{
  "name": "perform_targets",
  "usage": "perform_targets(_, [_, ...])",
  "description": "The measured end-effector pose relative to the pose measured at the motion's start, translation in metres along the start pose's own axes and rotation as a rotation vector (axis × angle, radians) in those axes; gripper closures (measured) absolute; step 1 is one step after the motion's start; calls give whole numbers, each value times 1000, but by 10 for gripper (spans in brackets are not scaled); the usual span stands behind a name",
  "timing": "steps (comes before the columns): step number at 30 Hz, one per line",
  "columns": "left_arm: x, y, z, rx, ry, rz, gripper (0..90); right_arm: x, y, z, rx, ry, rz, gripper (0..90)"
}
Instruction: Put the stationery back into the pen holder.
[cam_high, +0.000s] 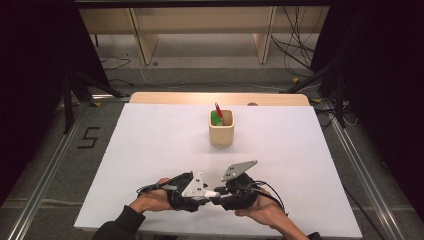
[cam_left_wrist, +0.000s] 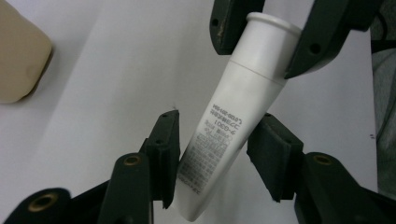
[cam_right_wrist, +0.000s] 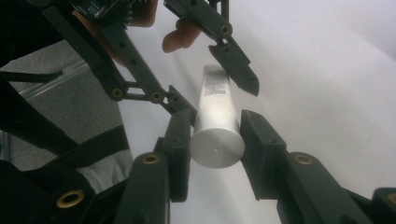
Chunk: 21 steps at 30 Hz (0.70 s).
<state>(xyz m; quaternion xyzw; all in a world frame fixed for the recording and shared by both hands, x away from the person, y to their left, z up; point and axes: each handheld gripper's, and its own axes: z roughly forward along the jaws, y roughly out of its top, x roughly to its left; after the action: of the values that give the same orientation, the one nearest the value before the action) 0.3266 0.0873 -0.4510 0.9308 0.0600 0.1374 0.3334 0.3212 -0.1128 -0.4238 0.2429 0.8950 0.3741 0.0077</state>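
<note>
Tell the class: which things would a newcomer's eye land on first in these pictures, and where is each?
First, the white tube held off the table between both grippers at the near edge: the right gripper clamps its cap end, while the left gripper brackets its printed body. Next, the beige cup standing mid-table on the white sheet, with a red pen sticking out.

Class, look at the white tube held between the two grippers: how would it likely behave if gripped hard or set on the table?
The white tube tapers to a flat end, so it probably dents when squeezed. Its round cap suggests it may roll. Its smooth skin looks slippery.
</note>
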Motion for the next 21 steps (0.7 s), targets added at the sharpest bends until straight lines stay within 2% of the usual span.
perform_targets(11, [-8, 1, 2, 4, -33, 68, 647, -6, 2, 0, 6, 52, -1, 649])
perform_targets(13, [-9, 2, 2, -2, -43, 67, 666, -6, 4, -2, 4, 62, 10, 642])
perform_targets(15, [-9, 2, 2, -9, -32, 67, 673, -8, 6, -2, 5, 72, 23, 628])
perform_targets(19, [-5, 1, -2, -22, -19, 38, 677, -11, 9, -4, 4, 93, 42, 499])
perform_targets(21, [-2, 1, -4, -35, -17, 10, 677, -11, 9, -7, -19, 86, 48, 437])
